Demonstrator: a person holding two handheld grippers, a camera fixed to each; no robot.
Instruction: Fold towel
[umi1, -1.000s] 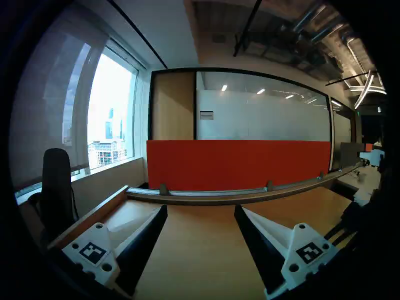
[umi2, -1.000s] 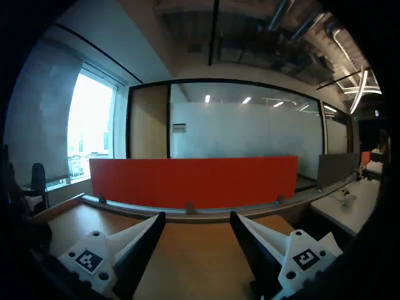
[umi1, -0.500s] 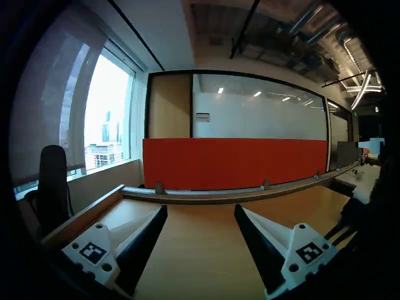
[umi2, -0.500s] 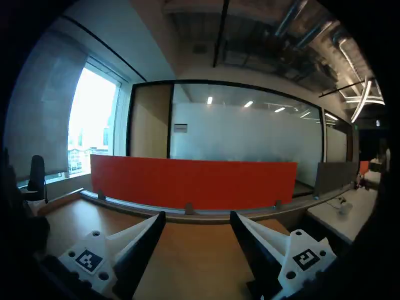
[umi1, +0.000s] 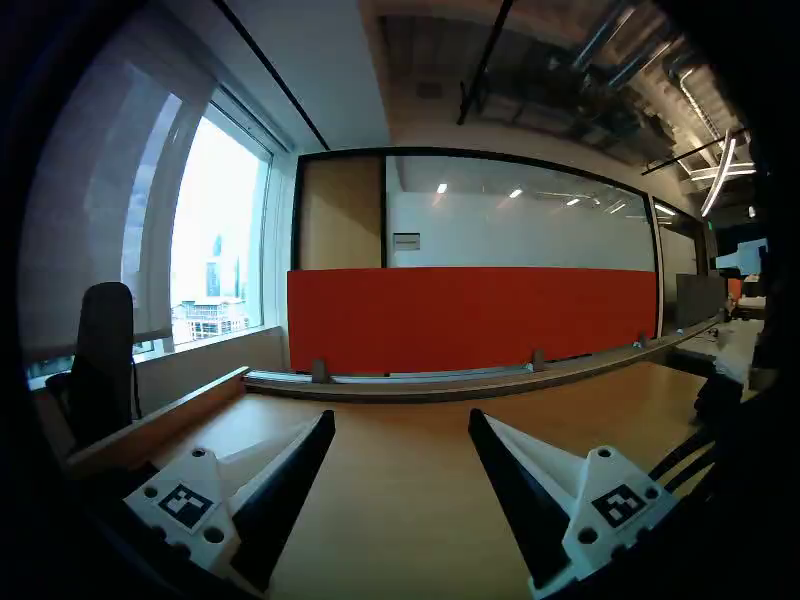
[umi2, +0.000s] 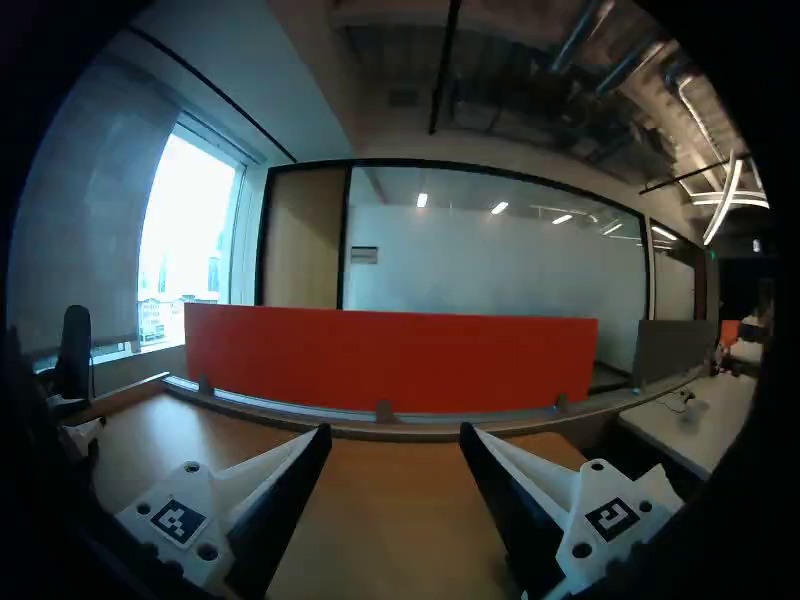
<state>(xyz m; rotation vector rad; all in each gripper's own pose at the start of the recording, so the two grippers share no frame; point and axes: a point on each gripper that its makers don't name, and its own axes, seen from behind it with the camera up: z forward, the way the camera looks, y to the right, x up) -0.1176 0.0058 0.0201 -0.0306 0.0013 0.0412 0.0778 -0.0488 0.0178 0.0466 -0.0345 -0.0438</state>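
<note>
**Left gripper view** — left gripper (umi1: 400, 415) pointing level across a light-brown wooden desk top (umi1: 400, 520). Its 2 white fingers (umi1: 560, 490) spread wide, each with 1 black-and-white square marker. Bare wood in the gap, neither finger pressing on anything. Contact with the desk not determinable.
- Beyond the desk's far edge, a grey metal rail (umi1: 450, 378) with small brackets, carrying an upright orange-red rectangular partition panel (umi1: 470, 318).
- Behind that, a frosted glass wall (umi1: 520, 225) in a black frame, beside a tan wooden panel (umi1: 340, 225).
- To the left, a tall bright window (umi1: 215, 260) and, in front of it, a black high-backed office chair (umi1: 100, 350).
- At the right edge, a dark blurred shape (umi1: 715, 400), too indistinct to identify.

**Right gripper view** — right gripper (umi2: 395, 427) likewise level over a wooden surface of the same kind. 2 white marker-bearing fingers wide apart, wood showing between them, nothing gripped.
- Orange-red panel straight ahead; window and chair at far left.
- To the right, a grey divider screen (umi2: 665, 352) and a white desk (umi2: 700, 425), well apart from the gripper.
- Overhead, exposed pipes and ducts (umi2: 600, 60) and a curved strip light (umi2: 725, 195).

Whereabouts of the towel: cannot tell.
</note>
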